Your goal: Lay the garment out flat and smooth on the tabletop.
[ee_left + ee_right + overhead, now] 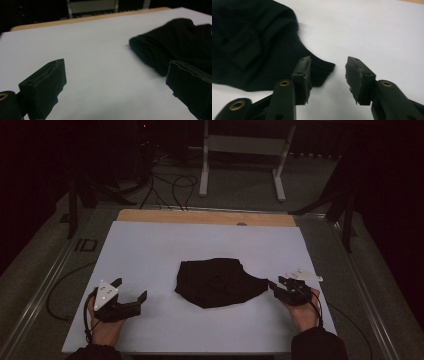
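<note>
Cloth (pixel 220 282) mid-table (pixel 150 245), between left claw (pixel 131 289) and right claw (pixel 274 285).

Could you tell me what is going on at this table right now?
A person is working a black garment, bunched in a folded heap on the white table, with a handheld gripper in each hand. The right gripper sits at the garment's right tip with its fingers apart; that corner lies on the table by them, not pinched. The left gripper rests open to the garment's left, apart from it, with nothing between its fingers.
</note>
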Available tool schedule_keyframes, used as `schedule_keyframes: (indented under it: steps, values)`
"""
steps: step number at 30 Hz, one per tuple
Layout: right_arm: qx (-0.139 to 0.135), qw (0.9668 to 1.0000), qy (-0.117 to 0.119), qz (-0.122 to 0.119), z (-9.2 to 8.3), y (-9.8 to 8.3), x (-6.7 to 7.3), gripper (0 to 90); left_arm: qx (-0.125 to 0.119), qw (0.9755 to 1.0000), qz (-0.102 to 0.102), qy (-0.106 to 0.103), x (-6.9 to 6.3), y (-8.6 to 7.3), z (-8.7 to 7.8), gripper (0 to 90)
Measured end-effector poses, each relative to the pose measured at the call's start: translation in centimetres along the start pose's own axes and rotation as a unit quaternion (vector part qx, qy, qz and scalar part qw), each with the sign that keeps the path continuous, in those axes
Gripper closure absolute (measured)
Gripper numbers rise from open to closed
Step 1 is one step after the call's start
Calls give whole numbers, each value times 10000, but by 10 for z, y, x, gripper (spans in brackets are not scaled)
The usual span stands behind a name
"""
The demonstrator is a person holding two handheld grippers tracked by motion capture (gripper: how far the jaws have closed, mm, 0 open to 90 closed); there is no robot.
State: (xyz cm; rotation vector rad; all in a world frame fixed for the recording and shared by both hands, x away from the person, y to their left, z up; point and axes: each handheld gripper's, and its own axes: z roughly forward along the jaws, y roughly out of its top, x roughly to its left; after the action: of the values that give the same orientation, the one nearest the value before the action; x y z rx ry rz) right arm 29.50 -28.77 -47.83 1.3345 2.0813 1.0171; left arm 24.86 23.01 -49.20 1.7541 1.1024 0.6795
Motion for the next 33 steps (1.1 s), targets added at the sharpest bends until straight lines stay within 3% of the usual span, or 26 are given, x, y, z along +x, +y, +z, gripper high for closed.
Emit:
schedule_keyframes:
  steps: [4, 10, 17, 23, 26, 33]
  values:
    - [-158, 9997, 139, 78, -7, -1, 4, 513, 259, 9994, 139, -184, -12, 3, 15, 51]
    - [-359, 9987, 286, 207, -11, -2, 5, 502, 571, 9977, 280, -247, -28, 7, 35, 148]
    - [-382, 9983, 325, 289, -10, -5, 2, 500, 1103, 9917, 547, -366, -45, 2, 60, 233]
    - [-412, 9981, 357, 276, -11, -5, 1, 499, 1323, 9876, 782, -333, -56, 0, 72, 332]
    - [-407, 9982, 355, 252, -10, -5, 1, 501, 1427, 9856, 891, -193, -60, -2, 77, 407]
    - [-416, 9981, 361, 268, -10, -6, 0, 502, 1439, 9844, 940, -370, -68, 1, 86, 479]
